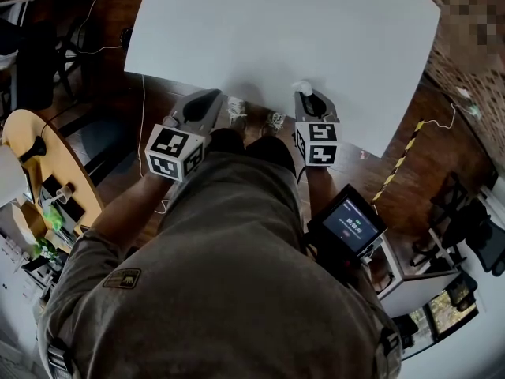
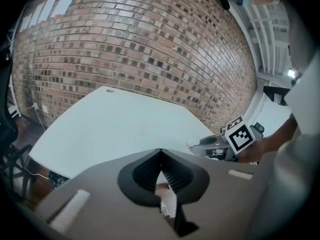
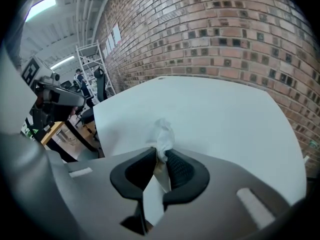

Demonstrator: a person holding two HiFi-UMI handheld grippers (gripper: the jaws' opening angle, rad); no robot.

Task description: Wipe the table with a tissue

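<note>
The white table [image 1: 276, 30] fills the top of the head view, its near edge just ahead of both grippers. My right gripper [image 1: 306, 93] hangs over that near edge, shut on a crumpled white tissue [image 1: 302, 88]. In the right gripper view the tissue [image 3: 162, 134] sticks out from between the closed pads [image 3: 177, 166], above the tabletop [image 3: 215, 109]. My left gripper [image 1: 213, 95] is at the same edge, to the left, shut with nothing in it. In the left gripper view its jaws [image 2: 160, 156] meet over the table [image 2: 115, 129], and the right gripper [image 2: 220, 145] shows alongside.
A brick wall [image 2: 150, 44] stands behind the table. A wooden round table [image 1: 47, 164] with small items lies to the left. A device with a lit screen [image 1: 351, 226] sits at the right. Yellow-black tape [image 1: 398, 160] and a cable [image 1: 142, 109] lie on the floor.
</note>
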